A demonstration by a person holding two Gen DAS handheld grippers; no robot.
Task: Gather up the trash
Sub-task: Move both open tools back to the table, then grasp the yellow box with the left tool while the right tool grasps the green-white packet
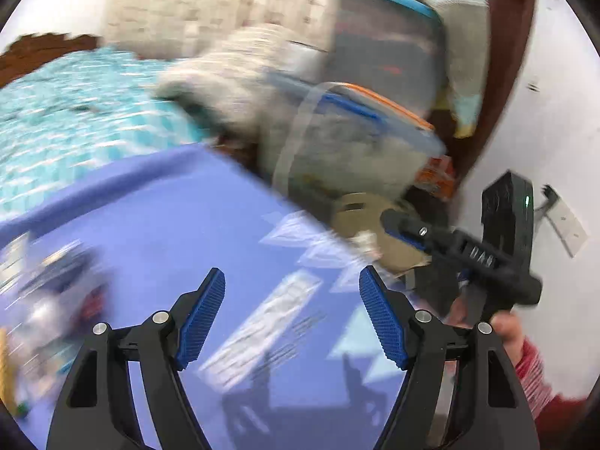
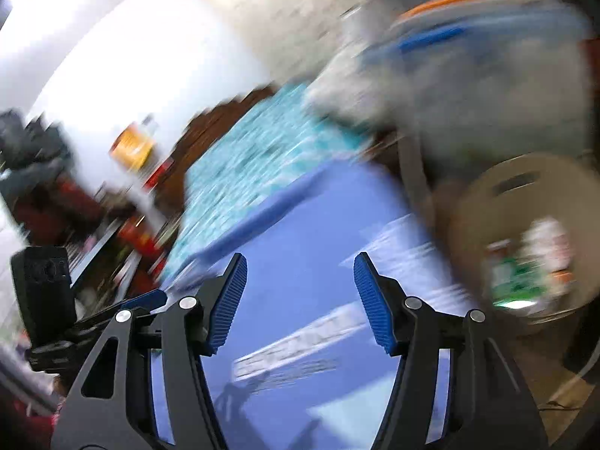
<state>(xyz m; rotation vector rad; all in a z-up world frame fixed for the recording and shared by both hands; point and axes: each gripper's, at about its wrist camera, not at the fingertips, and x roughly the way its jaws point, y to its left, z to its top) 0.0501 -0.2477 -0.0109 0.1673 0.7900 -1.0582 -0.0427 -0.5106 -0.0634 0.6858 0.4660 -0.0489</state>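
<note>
Both hand-held grippers, left (image 1: 292, 315) and right (image 2: 300, 300), gape empty over the desk (image 1: 180, 206); blur (fast sweep) risks knocking the bin (image 2: 525, 232).

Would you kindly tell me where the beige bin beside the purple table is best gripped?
Probably its rim at the handle slot, coming from above: the beige bin seems to stand upright with its mouth open, though the picture is blurred.

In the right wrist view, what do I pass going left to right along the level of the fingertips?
Other gripper's black body → right gripper, jaws open over the blue mat, nothing between them → beige bin with blurred trash inside.
</note>
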